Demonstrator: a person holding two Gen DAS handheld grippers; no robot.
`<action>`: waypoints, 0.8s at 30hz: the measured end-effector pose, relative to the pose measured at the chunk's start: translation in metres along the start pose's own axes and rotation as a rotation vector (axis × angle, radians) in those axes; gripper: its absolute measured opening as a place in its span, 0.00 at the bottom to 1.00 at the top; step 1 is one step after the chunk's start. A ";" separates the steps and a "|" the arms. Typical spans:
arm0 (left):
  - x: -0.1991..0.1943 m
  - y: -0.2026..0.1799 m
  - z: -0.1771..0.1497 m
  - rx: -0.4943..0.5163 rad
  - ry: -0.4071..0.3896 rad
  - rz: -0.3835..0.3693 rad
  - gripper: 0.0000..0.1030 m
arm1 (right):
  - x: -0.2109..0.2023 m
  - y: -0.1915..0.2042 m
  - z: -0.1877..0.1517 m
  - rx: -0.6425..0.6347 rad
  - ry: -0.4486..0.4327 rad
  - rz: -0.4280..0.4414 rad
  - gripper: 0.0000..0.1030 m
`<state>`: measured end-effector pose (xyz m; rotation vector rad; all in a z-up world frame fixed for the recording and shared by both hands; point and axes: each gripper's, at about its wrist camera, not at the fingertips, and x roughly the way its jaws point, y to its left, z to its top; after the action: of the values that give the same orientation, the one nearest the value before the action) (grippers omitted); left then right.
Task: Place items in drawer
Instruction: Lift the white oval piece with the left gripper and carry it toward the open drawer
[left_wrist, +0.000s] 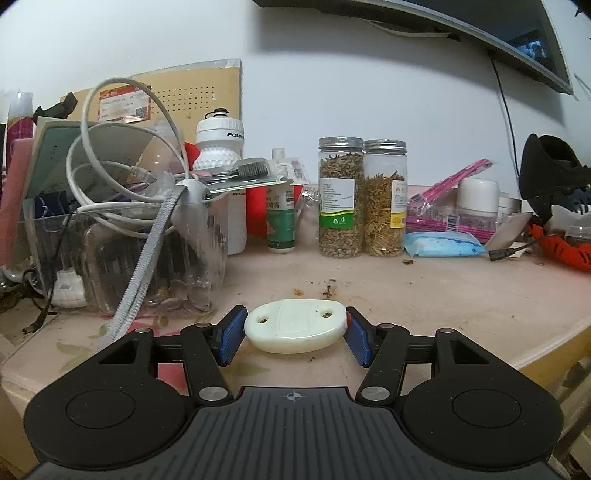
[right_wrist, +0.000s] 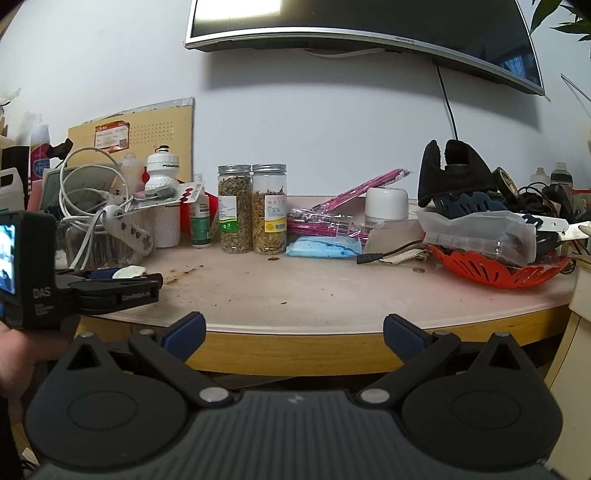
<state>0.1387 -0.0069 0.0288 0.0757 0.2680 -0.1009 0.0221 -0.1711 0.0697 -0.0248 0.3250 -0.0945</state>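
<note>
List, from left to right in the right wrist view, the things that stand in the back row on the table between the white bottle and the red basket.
White bottle → green spray bottle → green-label jar → yellow-label jar → white round container → red basket.

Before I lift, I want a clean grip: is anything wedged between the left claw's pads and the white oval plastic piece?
Nothing visible. The left claw has both blue pads against the ends of the white plastic piece, with only crumbs on the table nearby. No drawer is in view.

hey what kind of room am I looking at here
Probably a lived-in home room: a wall-mounted TV hangs above a cluttered tabletop holding jars of dried herbs and tangled cables.
</note>
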 end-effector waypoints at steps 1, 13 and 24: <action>-0.003 0.000 0.000 0.001 0.002 0.000 0.54 | 0.000 0.000 0.000 -0.001 0.000 0.000 1.00; -0.056 0.004 0.003 -0.028 0.008 0.007 0.54 | -0.004 0.001 0.001 -0.014 -0.010 -0.001 1.00; -0.108 0.000 0.001 -0.026 0.014 0.003 0.54 | -0.007 0.001 0.002 -0.017 -0.017 -0.005 1.00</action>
<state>0.0354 0.0027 0.0590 0.0507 0.2833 -0.0941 0.0159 -0.1697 0.0737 -0.0430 0.3090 -0.0968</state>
